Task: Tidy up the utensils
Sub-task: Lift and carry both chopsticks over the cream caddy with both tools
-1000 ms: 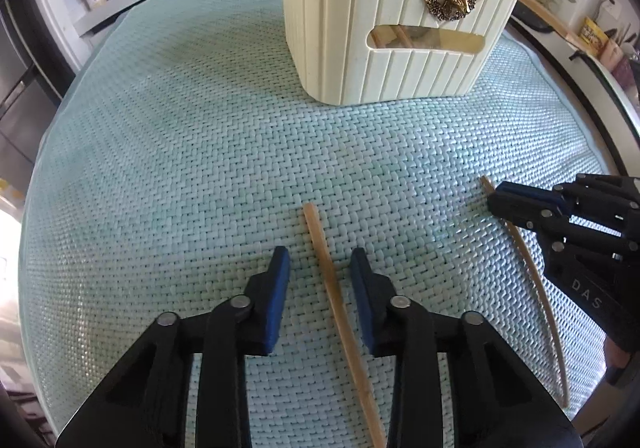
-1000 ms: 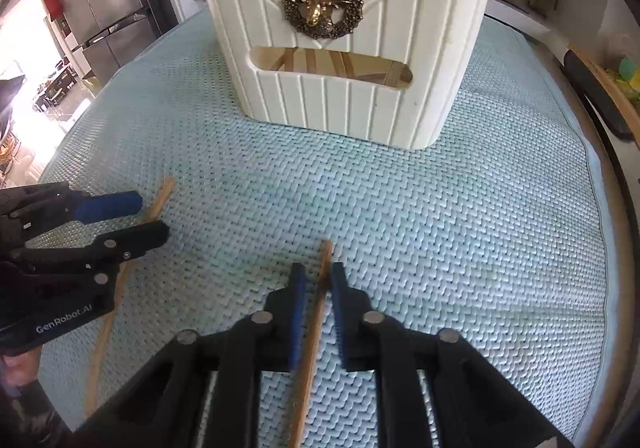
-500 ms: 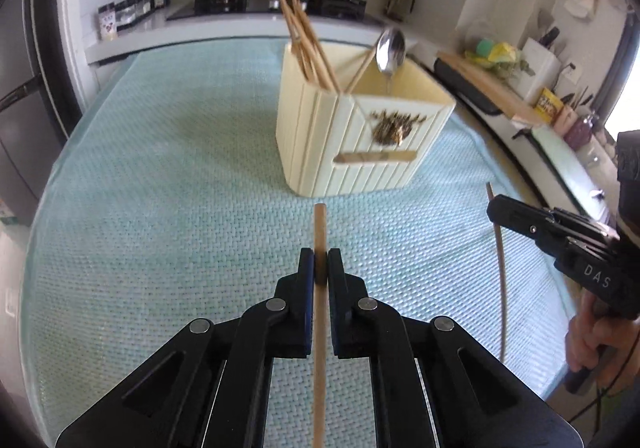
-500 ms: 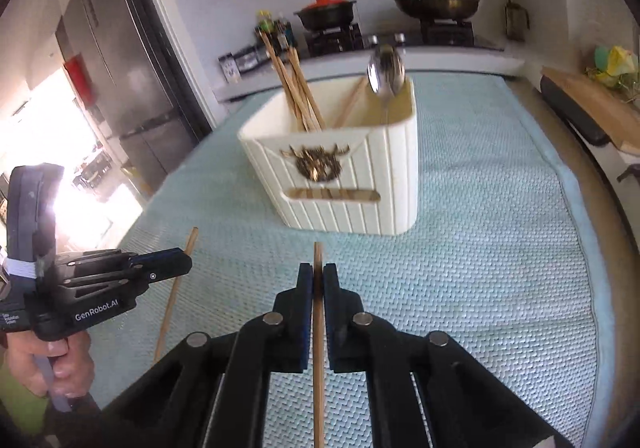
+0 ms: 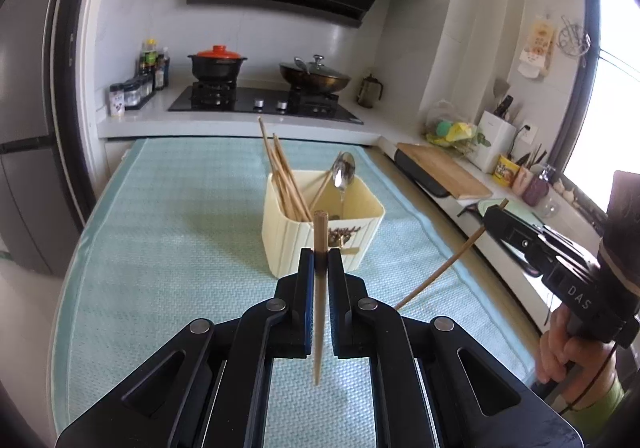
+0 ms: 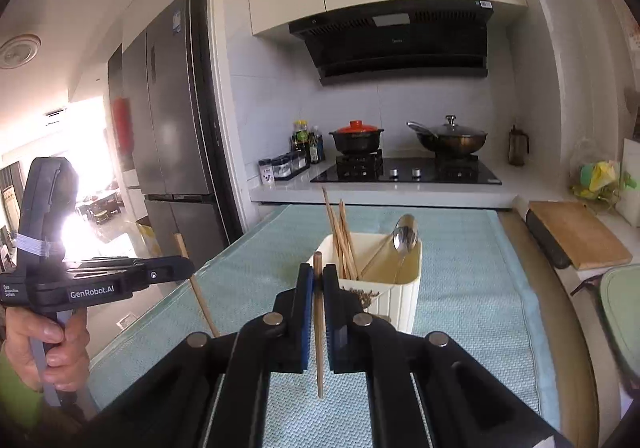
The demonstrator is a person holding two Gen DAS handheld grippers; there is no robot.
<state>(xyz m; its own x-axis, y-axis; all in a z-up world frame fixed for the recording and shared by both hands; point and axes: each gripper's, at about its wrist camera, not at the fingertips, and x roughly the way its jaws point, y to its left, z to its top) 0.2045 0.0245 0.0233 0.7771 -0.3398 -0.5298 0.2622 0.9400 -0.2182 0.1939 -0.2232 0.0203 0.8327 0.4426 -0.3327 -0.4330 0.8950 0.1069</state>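
My left gripper [image 5: 320, 254] is shut on a wooden chopstick [image 5: 319, 300], held in the air above the mat. My right gripper [image 6: 318, 272] is shut on a second chopstick [image 6: 318, 328], also lifted. Each gripper shows in the other's view: the right one [image 5: 490, 217] with its chopstick [image 5: 440, 272] slanting down, the left one [image 6: 188, 266] with its chopstick [image 6: 200, 300]. Ahead on the mat stands a cream utensil holder [image 5: 320, 232] [image 6: 394, 296] with several chopsticks [image 5: 282, 176] and a metal spoon [image 5: 344, 170] in it.
A teal woven mat [image 5: 168, 248] covers the table. Behind it runs a counter with a stove [image 5: 264, 104], a red-lidded pot [image 5: 217, 62] and a wok [image 5: 314, 78]. A cutting board [image 5: 442, 174] lies at the right; a fridge [image 6: 172, 120] stands left.
The left gripper closed on its chopstick, then both grippers rose off the mat with their chopsticks and tilted up, so the holder now looks smaller and the kitchen wall fills the views.
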